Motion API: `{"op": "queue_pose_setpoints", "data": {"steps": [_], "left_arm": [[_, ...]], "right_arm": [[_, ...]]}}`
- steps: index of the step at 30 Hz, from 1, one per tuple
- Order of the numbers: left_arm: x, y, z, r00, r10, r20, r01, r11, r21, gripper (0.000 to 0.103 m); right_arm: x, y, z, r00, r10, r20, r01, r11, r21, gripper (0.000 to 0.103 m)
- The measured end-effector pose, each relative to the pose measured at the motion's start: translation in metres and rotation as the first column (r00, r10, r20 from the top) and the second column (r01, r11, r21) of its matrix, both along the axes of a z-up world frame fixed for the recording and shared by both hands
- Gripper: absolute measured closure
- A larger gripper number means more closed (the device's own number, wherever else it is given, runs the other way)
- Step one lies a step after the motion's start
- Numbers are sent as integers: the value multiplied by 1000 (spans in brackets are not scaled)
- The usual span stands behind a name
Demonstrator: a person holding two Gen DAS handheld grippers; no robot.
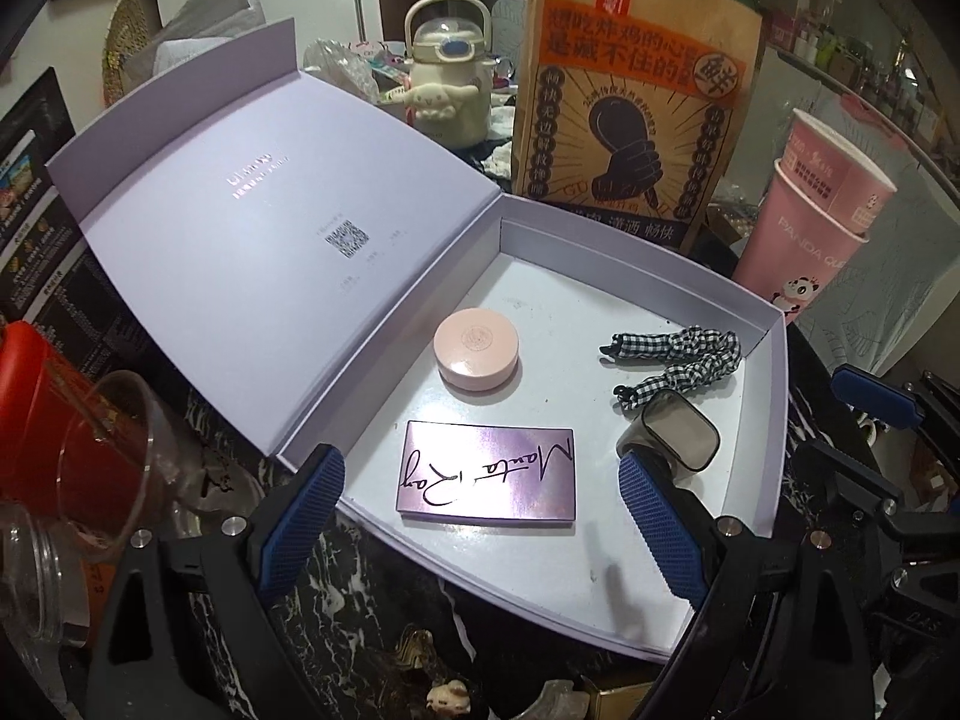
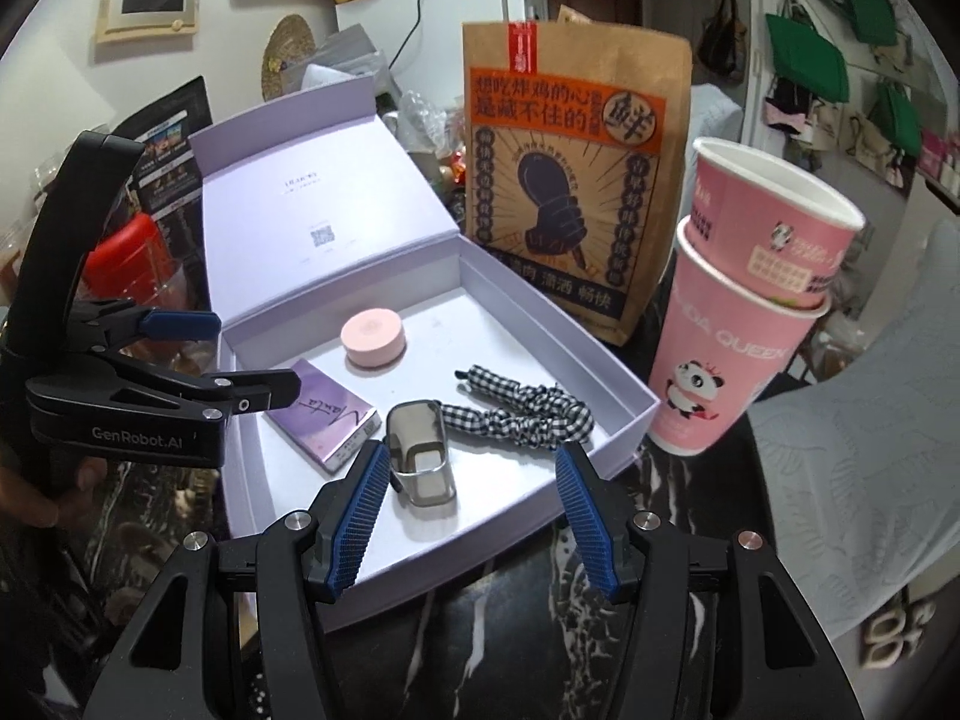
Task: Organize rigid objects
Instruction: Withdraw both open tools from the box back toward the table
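An open lilac box (image 1: 771, 420) (image 2: 630, 420) lies on the dark marble table with its lid (image 1: 252, 228) (image 2: 288, 204) leaning back. Inside lie a round pink compact (image 1: 477, 356) (image 2: 372, 337), a purple "Manta Ray" palette (image 1: 489, 471) (image 2: 327, 420), a checked scrunchie (image 1: 672, 360) (image 2: 522, 411) and a smoky clear case (image 1: 675, 429) (image 2: 420, 459). My left gripper (image 1: 480, 516) (image 2: 240, 354) is open and empty above the palette. My right gripper (image 2: 468, 510) (image 1: 870, 396) is open and empty at the box's near edge, close to the case.
A brown paper bag (image 1: 630, 108) (image 2: 570, 180) stands behind the box. Stacked pink cups (image 1: 810, 222) (image 2: 744, 312) stand at its right. A cream kettle (image 1: 447, 72), a red container (image 1: 66, 420) and glass jars (image 1: 36, 588) crowd the left and back.
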State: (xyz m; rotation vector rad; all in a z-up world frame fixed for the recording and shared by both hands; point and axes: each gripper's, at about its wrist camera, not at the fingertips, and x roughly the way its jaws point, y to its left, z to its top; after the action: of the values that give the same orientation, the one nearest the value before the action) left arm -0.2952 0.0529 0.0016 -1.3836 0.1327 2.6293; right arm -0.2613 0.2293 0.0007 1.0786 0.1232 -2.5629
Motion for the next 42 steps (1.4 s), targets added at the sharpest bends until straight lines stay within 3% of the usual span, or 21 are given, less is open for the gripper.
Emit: {"op": "queue_pose_setpoints", "data": {"steps": [13,27,42], "left_arm": [[39,-1,37,993,-23,-113,29,999,46,9],[96,1,70,978,-48,-202,58,998,39,9],[142,-22,71,974,-4,-227,15,999,50,9]], "right_arm": [[38,-4,32,996,3,-91,-1,1000,15,36],[89,-10,62,980,-9,-199,11,1000,9,29],[142,-30,78,965,42,-259,-44,999,0,23]]}}
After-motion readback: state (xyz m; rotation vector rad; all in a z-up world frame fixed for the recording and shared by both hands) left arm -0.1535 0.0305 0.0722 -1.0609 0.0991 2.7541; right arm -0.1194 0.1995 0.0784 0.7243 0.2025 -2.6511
